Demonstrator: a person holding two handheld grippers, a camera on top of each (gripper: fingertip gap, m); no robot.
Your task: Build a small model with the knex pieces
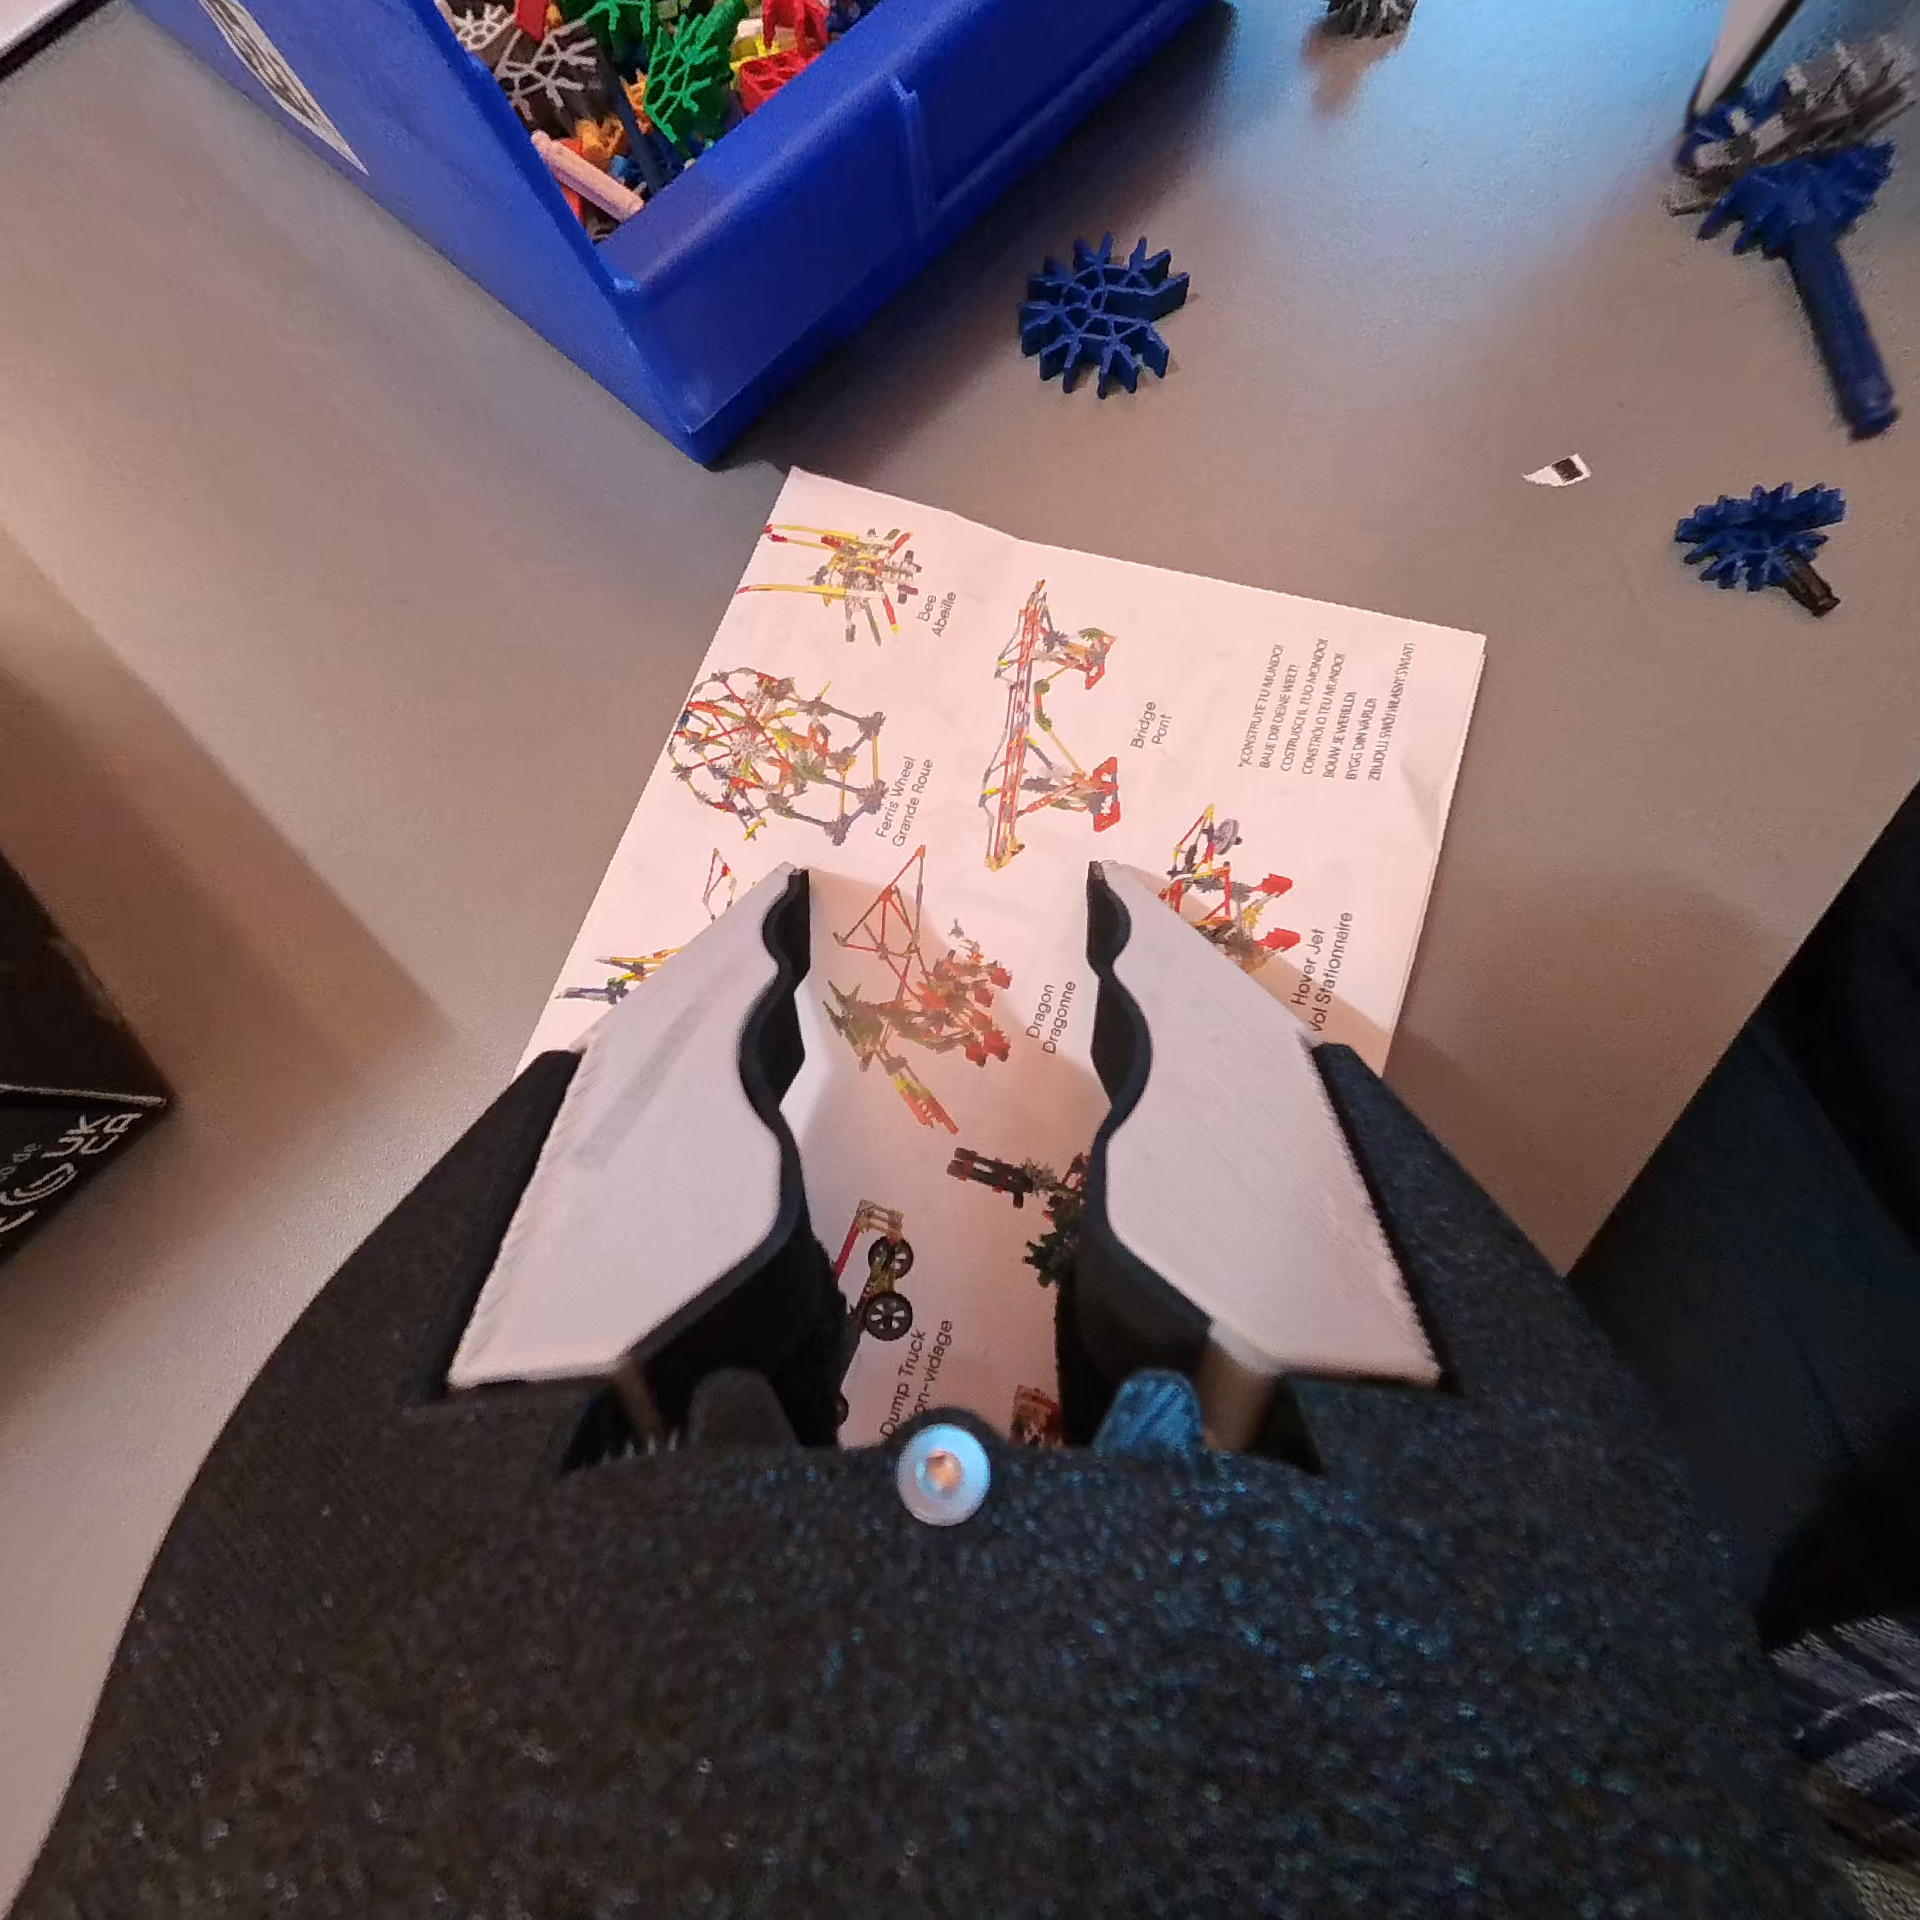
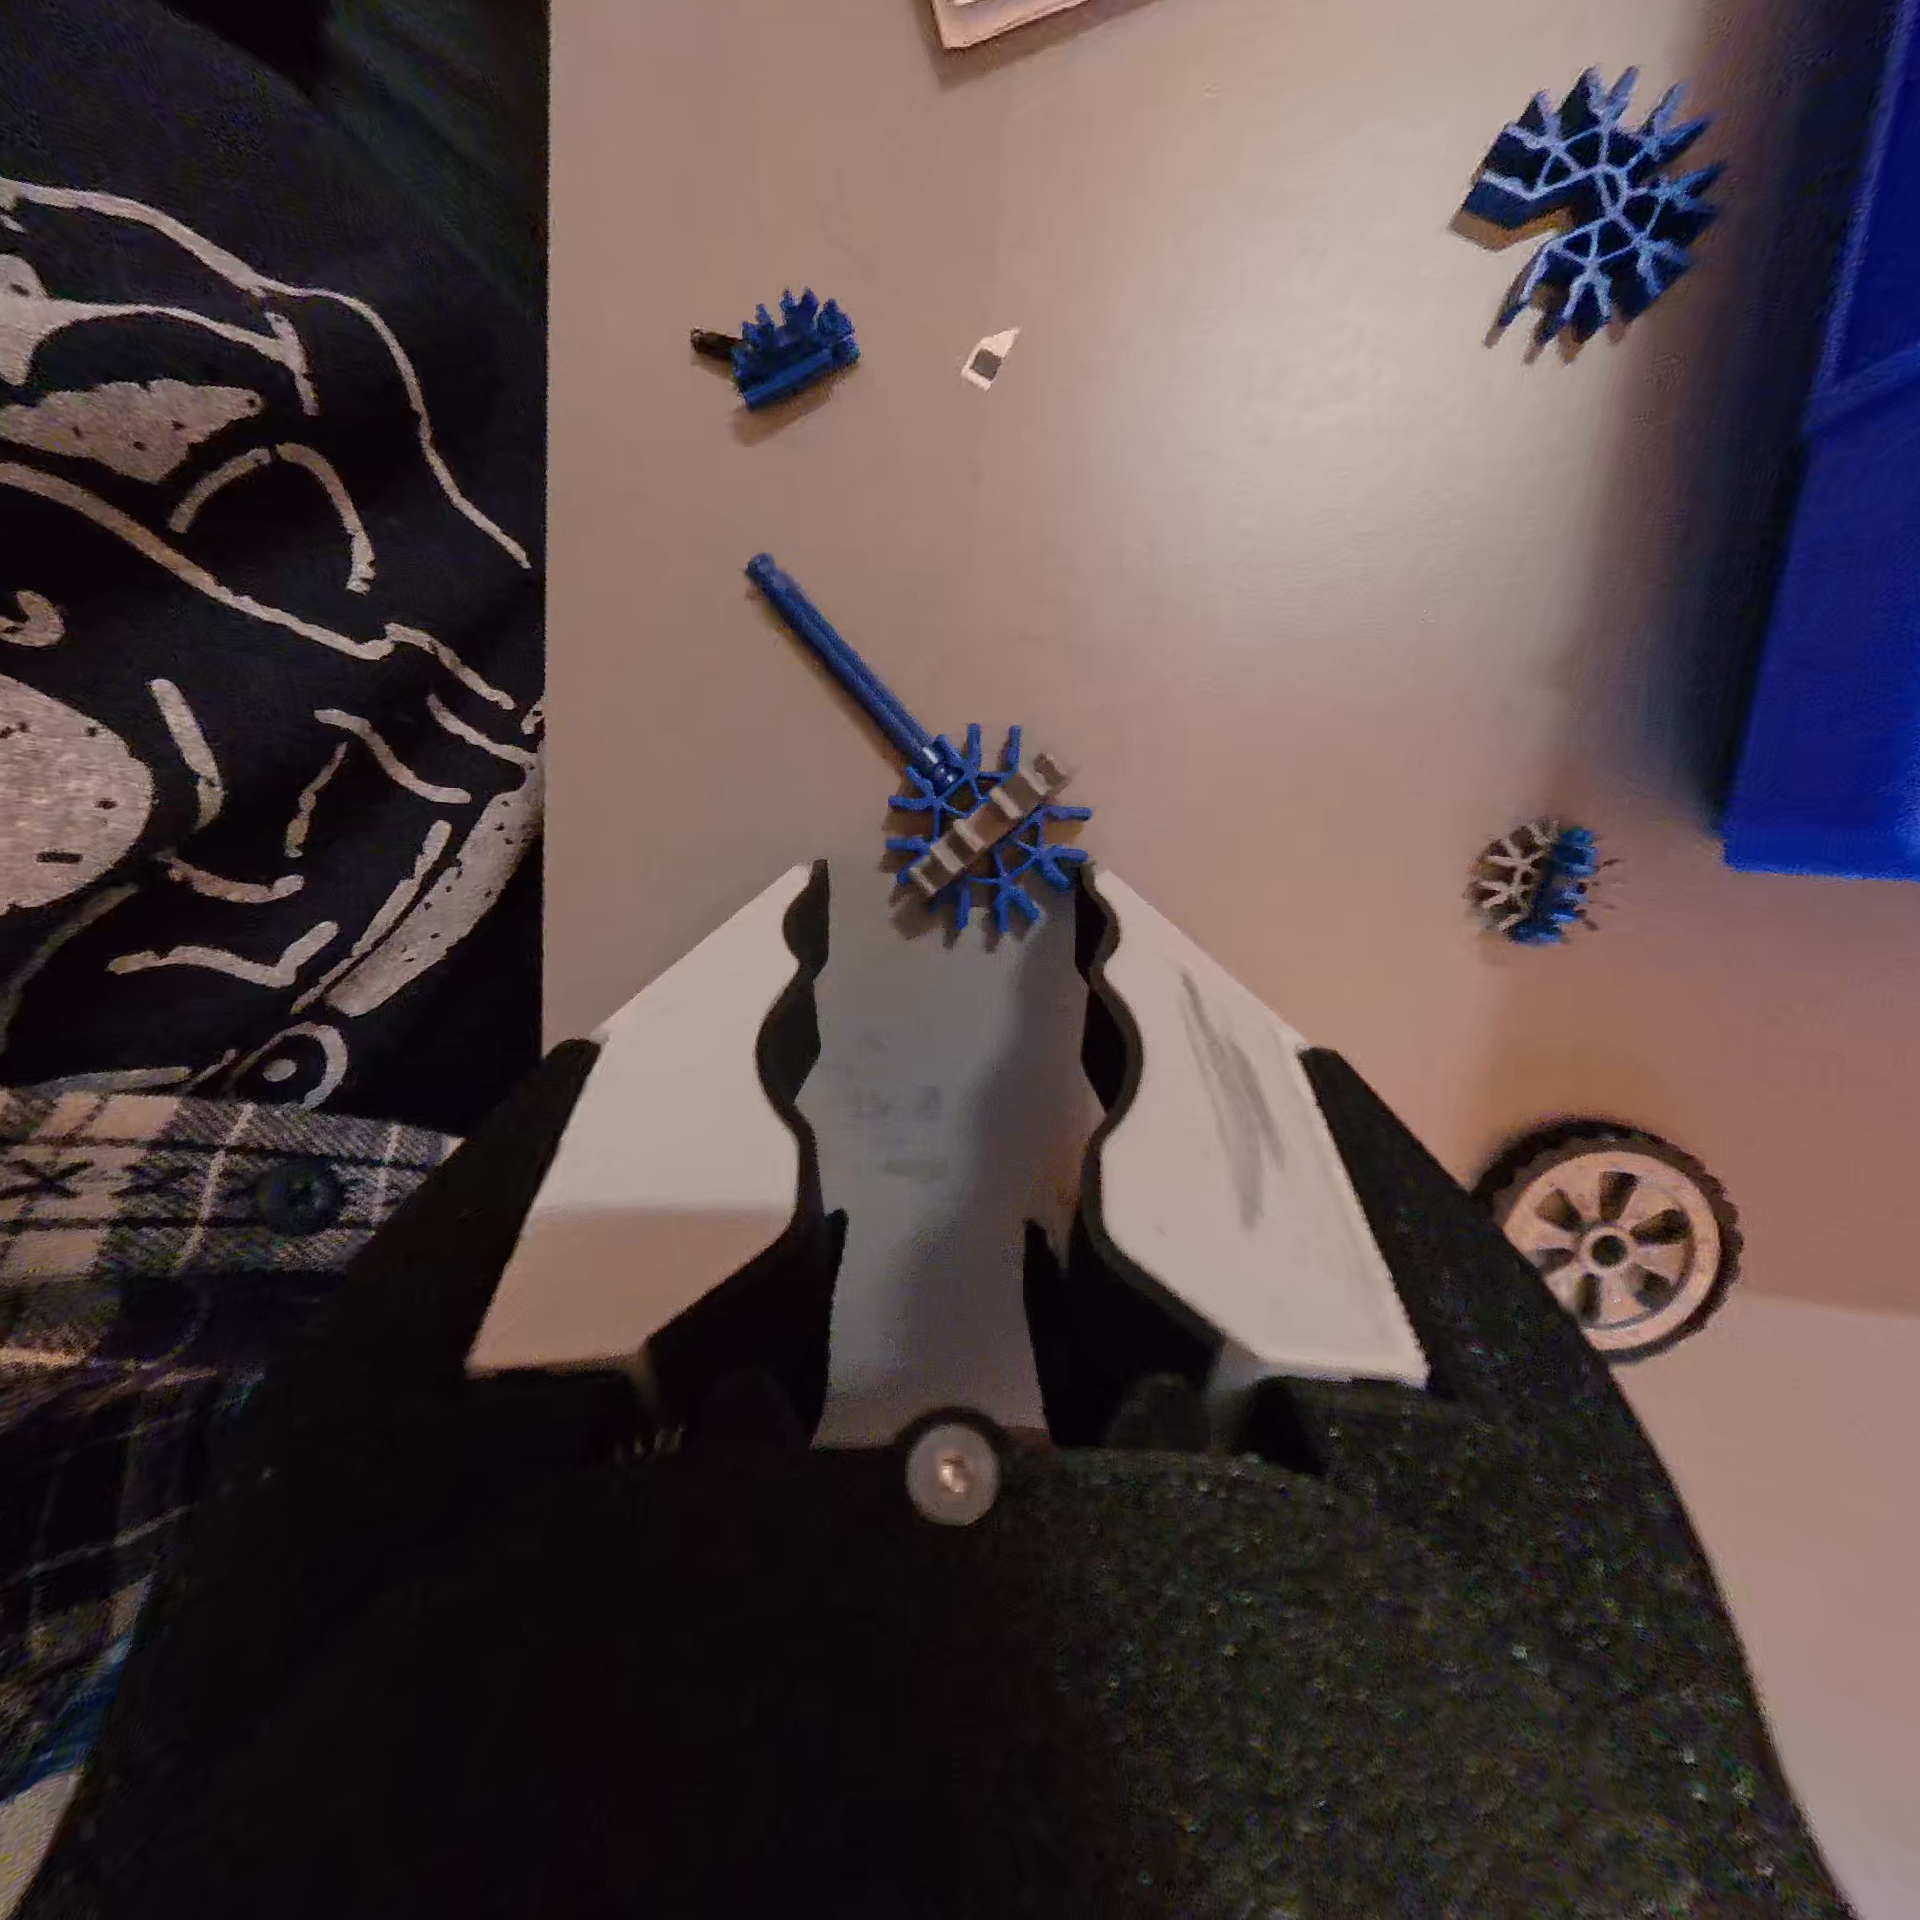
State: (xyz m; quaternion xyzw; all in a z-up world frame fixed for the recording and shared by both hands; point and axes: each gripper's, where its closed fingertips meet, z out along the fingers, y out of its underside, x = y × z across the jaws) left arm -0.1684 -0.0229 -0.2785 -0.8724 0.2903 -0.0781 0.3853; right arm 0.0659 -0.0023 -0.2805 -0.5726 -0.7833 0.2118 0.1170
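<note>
At upper left a blue bin point(image 1: 790, 239) holds mixed coloured pieces; an illustrated paper sheet point(image 1: 1195, 707) lies at centre on the grey table point(image 1: 312, 520).

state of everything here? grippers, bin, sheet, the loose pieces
left gripper: open, empty, over the printed instruction sheet
white printed instruction sheet: flat on the grey table
blue plastic bin: open-topped, holding mixed coloured pieces
right gripper: open, empty, tips at the rod assembly
blue snowflake connector with grey connector and blue rod: joined, lying on the table
large blue snowflake connector: loose
grey-spoked toy wheel: lying flat
</note>
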